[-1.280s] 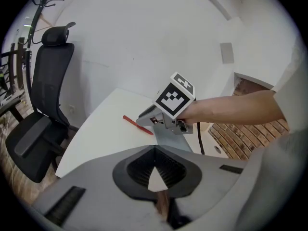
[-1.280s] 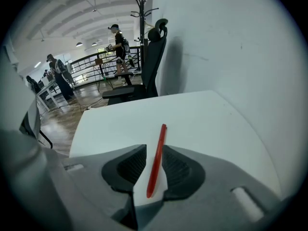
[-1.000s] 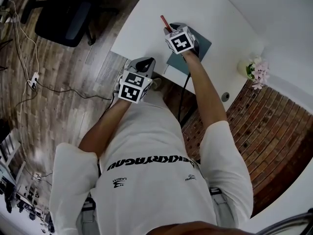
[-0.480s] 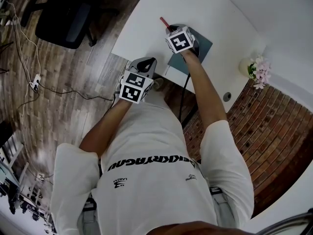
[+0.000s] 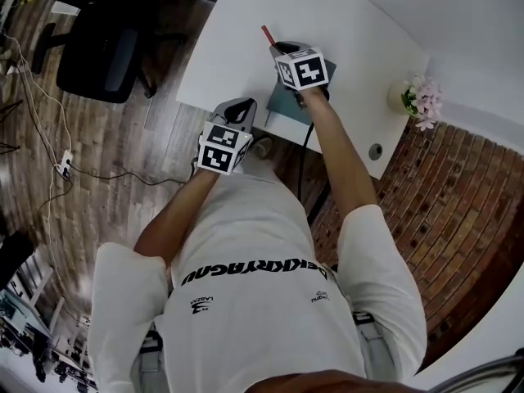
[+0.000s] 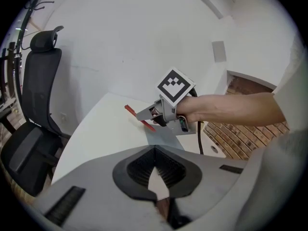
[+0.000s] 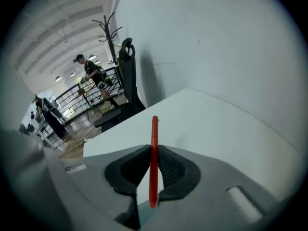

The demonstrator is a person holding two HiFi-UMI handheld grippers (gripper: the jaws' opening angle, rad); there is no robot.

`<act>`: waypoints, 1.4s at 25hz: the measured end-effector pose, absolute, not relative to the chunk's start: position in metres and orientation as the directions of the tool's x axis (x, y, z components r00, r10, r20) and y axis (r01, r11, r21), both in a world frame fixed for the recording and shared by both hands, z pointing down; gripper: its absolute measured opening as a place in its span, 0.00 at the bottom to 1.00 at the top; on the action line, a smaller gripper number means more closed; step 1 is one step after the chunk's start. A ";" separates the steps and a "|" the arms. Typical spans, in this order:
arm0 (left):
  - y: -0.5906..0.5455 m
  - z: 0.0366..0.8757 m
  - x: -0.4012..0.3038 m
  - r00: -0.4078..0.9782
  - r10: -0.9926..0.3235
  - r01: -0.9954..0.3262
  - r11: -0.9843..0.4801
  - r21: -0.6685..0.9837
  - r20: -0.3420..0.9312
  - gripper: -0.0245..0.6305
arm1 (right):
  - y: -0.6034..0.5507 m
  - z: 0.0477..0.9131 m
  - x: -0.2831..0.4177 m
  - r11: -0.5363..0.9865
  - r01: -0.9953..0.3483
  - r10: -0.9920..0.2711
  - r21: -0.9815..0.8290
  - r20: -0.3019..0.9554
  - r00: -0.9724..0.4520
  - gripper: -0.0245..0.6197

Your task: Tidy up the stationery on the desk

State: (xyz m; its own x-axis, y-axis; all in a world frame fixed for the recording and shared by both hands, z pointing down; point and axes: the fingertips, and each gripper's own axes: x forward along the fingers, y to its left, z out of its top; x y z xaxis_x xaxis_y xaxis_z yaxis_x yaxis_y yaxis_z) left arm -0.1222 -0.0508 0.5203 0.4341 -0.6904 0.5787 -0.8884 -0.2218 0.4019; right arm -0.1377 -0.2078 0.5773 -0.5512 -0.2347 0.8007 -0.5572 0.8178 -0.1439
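We are gripping a red pen (image 7: 154,129) in our right gripper (image 7: 153,150), its jaws having just been closing narrowly onto it, above the grey pad (image 5: 282,105) at the desk's (image 5: 237,31) near edge. Our left gripper (image 6: 155,150) is hovering fully closed and empty just off that edge.

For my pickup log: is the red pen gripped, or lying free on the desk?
Gripped. The right gripper has just closed its jaws on the red pen, pinching it from both sides; its end sticks out beyond them.
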 end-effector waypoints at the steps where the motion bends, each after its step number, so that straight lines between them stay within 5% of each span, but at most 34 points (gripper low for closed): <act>1: -0.053 0.516 -0.117 0.435 -0.693 -0.890 -0.232 0.393 0.575 0.03 | -0.209 0.569 -0.129 0.795 -0.582 -0.244 -0.172 0.787 -0.567 0.11; 20: -0.080 0.457 -0.022 0.483 -0.728 -0.875 -0.391 0.284 0.486 0.03 | -0.192 0.526 0.060 0.344 -0.850 -0.487 -0.398 0.699 -0.524 0.11; 35: -0.076 0.454 -0.005 0.468 -0.727 -0.883 -0.400 0.245 0.502 0.03 | -0.163 0.604 0.129 0.075 -0.862 -0.452 -0.500 0.754 -0.477 0.11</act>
